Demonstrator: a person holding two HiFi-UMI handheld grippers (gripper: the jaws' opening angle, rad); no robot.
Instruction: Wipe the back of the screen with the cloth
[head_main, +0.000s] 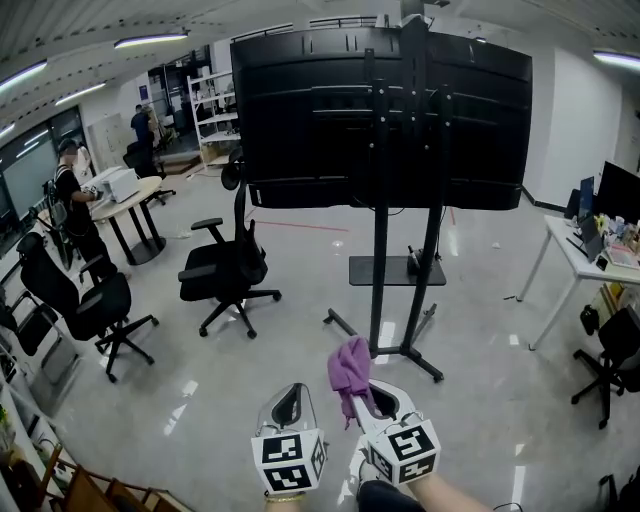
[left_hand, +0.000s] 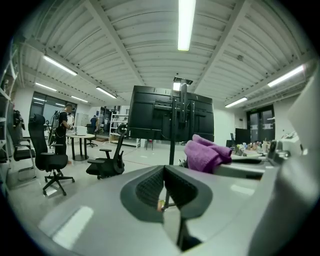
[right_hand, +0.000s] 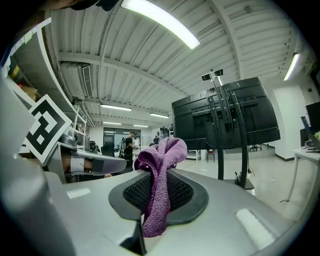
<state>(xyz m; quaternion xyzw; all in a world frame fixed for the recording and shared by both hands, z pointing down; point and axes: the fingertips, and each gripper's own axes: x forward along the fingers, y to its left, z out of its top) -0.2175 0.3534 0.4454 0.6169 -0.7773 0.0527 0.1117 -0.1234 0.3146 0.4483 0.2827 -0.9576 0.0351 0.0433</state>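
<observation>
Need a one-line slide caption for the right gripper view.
Right gripper shut on the purple cloth, facing the back of the black screen ahead.

No readable text, no labels, no numbers

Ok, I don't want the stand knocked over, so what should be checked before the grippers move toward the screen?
1. Cloth clamped in right gripper: ok.
2. Left gripper empty, jaws together: ok.
3. Screen shows its back to the person: ok.
4. Cloth touching screen: not ok, they are apart.
5. Office chair off the direct line to the stand: ok.
6. Stand steady enough to push on: cannot tell.
</observation>
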